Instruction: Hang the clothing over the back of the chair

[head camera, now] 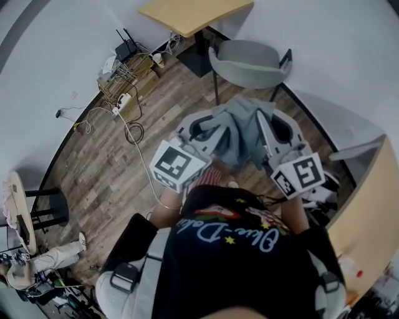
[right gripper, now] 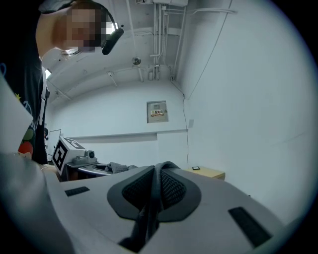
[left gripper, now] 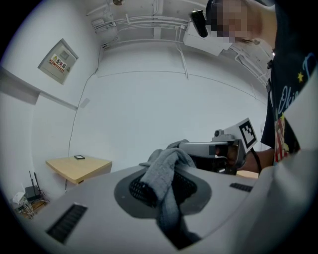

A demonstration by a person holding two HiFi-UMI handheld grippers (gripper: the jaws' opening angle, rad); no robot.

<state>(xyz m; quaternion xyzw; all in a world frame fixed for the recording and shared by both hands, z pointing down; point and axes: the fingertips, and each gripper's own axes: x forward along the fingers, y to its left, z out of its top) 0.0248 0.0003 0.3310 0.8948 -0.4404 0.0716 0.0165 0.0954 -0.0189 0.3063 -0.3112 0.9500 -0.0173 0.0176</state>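
Gripping clothing, left hand-held gripper, right hand-held gripper, chair only overhead

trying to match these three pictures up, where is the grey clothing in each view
head view: grey clothing just above centre, below the grey chair.
left gripper view: low centre, pinched in the tongs.
right gripper view: low centre, a thin fold in the tongs.
shared landmark: the wooden table, at the top of the head view, left in the left gripper view, right in the right gripper view.

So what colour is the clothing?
The clothing is plain grey, clearest in the head view.
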